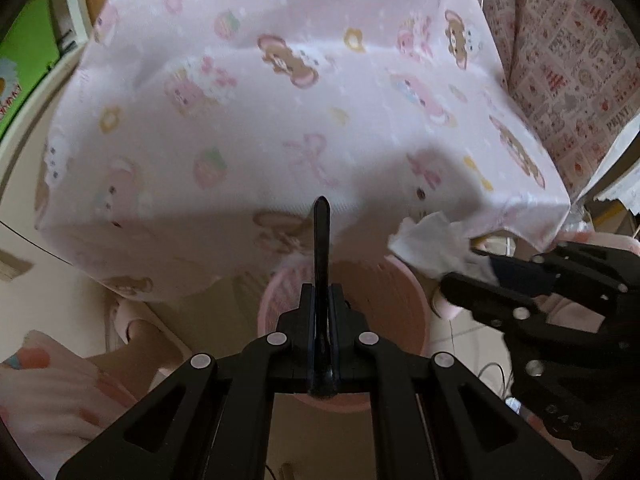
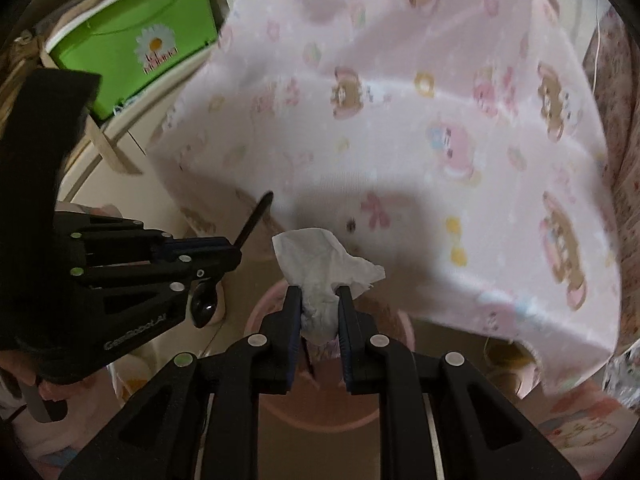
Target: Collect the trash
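Observation:
My left gripper (image 1: 322, 292) is shut on a black plastic spoon (image 1: 321, 240), whose handle sticks out forward past the fingertips. Directly beneath it stands a round pink bin (image 1: 384, 292) on the floor. My right gripper (image 2: 320, 296) is shut on a crumpled white tissue (image 2: 320, 260) and hangs over the same bin (image 2: 256, 320). In the right wrist view the left gripper (image 2: 236, 252) is at the left, the spoon (image 2: 254, 218) angled up and its bowl hanging below. In the left wrist view the right gripper (image 1: 476, 268) holds the tissue (image 1: 432, 240) at the right.
A table draped in a pink cartoon-print cloth (image 1: 280, 120) overhangs just beyond the bin. A green box (image 2: 136, 36) sits at the back left. Patterned fabric (image 1: 568, 60) hangs at the right. A person's foot in a pink slipper (image 1: 132, 332) is left of the bin.

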Motion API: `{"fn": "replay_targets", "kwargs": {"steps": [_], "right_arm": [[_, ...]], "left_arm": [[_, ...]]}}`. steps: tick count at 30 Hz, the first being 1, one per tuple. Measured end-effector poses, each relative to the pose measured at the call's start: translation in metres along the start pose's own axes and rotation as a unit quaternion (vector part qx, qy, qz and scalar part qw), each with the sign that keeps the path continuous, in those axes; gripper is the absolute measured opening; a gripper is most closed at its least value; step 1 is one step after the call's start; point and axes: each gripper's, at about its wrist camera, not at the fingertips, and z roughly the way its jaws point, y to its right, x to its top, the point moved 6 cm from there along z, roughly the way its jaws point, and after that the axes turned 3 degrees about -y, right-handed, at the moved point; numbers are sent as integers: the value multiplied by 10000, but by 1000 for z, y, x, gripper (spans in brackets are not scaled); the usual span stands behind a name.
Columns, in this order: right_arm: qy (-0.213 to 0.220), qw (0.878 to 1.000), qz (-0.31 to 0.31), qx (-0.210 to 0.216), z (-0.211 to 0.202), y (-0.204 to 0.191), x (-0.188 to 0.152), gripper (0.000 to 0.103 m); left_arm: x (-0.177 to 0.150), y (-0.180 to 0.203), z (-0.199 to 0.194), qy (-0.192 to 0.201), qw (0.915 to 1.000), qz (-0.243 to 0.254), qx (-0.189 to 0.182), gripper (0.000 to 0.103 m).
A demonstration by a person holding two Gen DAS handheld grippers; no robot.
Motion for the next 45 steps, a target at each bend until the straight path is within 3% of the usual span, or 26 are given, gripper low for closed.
{"fn": "replay_targets", "kwargs": {"steps": [7,18,21,24,25,26,28,30,35,38,43,45], "right_arm": [[-540,9977,383,177,32,11,-10,17],[-1211,9914,132,-469,80,9,-29,18],[-1366,9889,185,-555,85,15,-35,25],[-1456,9870,315,-601,87,20,-38,40],[-1477,9865,390,-591,87,21,-38,52],[-1457,9866,488,-551,86,22,-38,55],[-1357,9875,637,-486,77,29,-36,55],[-1257,9885,682,-497,72,30,-33,55],[-853,9926,651,-576,53,35,-22,55],[-559,9940,508,-795,37,35,-15,55],[57,9948,566,-848,4,39,-6,60],[285,9940,632,-844,-7,43,-2,60]], "left_arm": [[-11,4,37,-697,9973,-22,-218,6],[-29,4,75,-1284,9915,131,133,6],[-31,-2,78,-1366,9905,25,150,6],[-32,-6,81,-1420,9898,-71,112,6],[-31,-6,81,-1401,9900,-86,111,6],[-30,-6,80,-1380,9903,-86,128,9],[-28,-8,75,-1290,9915,-103,145,20],[-24,-10,67,-1133,9934,-108,175,38],[-6,-18,40,-509,9976,-138,443,47],[3,-24,21,-165,9987,-295,390,53],[15,-36,-9,424,9967,-447,530,59],[20,-37,-21,646,9948,-489,622,66]]}}
